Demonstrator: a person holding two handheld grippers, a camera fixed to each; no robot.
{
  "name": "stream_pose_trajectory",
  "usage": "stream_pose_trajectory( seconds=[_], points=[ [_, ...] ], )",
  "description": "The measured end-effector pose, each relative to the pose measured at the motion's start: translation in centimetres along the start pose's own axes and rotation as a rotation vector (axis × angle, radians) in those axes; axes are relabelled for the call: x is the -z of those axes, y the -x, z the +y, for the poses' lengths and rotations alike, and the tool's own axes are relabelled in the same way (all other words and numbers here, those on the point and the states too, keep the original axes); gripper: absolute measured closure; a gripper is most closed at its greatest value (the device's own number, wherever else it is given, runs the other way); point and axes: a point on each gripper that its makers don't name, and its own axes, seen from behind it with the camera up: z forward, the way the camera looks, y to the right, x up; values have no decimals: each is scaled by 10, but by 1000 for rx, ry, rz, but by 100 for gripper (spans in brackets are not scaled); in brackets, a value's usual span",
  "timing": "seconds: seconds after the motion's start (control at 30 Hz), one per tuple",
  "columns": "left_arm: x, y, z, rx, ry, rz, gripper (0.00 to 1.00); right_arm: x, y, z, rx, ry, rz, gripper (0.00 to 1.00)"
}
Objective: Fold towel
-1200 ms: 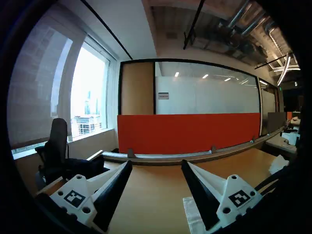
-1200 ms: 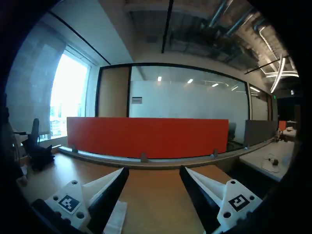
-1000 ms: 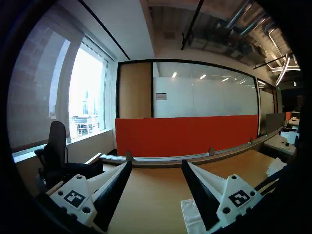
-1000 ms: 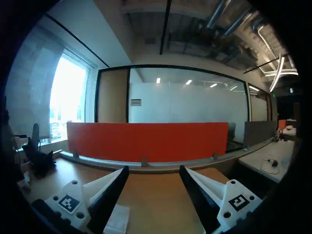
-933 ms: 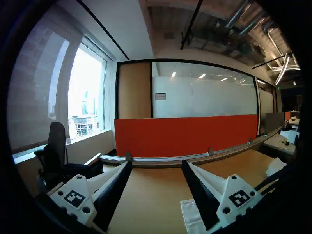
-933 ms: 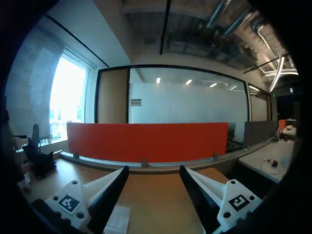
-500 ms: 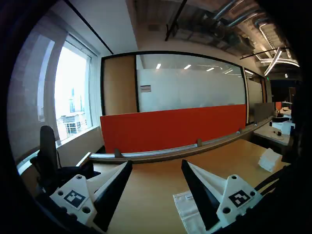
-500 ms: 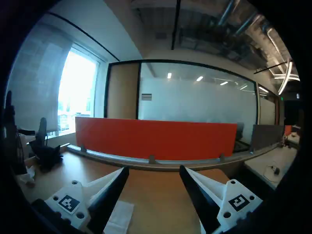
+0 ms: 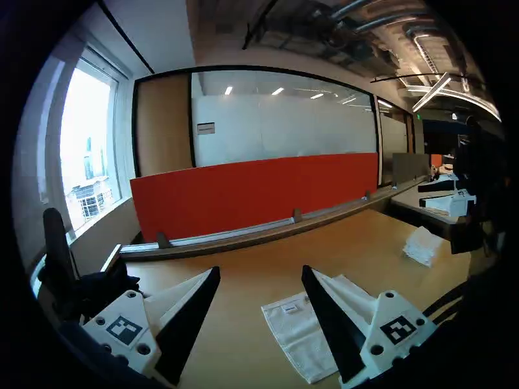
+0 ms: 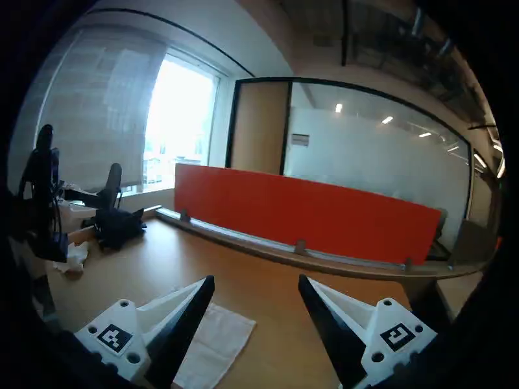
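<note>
Your left gripper (image 9: 259, 268) is spread wide with nothing between its fingers (image 9: 188, 314). Each finger is a white plastic wedge with a black inner face that tapers to a point, and each carries a square black-and-white marker at its base. Beyond the fingers, the towel (image 9: 292, 327) lies flat on the smooth, light wooden table (image 9: 259, 253). It is a white, faintly textured rectangle set at a slant, with a small label (image 9: 290, 309) near its far edge. In the left gripper view its right part is hidden behind that gripper's right finger, and you cannot tell whether the two touch. Farther right on the same table sits a folded cloth (image 9: 422, 245), white and blocky, well apart from the towel. Along the table's far edge runs a flat, matte orange divider panel (image 9: 253, 191) on a pale rail. Your right gripper (image 10: 255, 279) is likewise open and empty, its two wedge fingers apart over bare wood. In the right gripper view the towel (image 10: 217, 337) shows as a soft white sheet with one squared corner. It lies flat at the lower left, partly hidden by that gripper's left finger. A crumpled cloth (image 10: 71, 258), white and lumpy, lies near the table's left side, well apart from the towel.
</note>
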Motion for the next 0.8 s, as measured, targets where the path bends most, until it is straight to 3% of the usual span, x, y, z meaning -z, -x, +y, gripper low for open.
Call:
stream_pose_trajectory(
  seconds=[0.47, 0.8],
  points=[
    [-6, 44, 43, -114, 176, -120, 6, -4, 46, -29, 61, -141, -148, 0],
    [-8, 92, 63, -157, 229, -199, 6, -6, 87, -44, 73, -200, -218, 0]
  ],
)
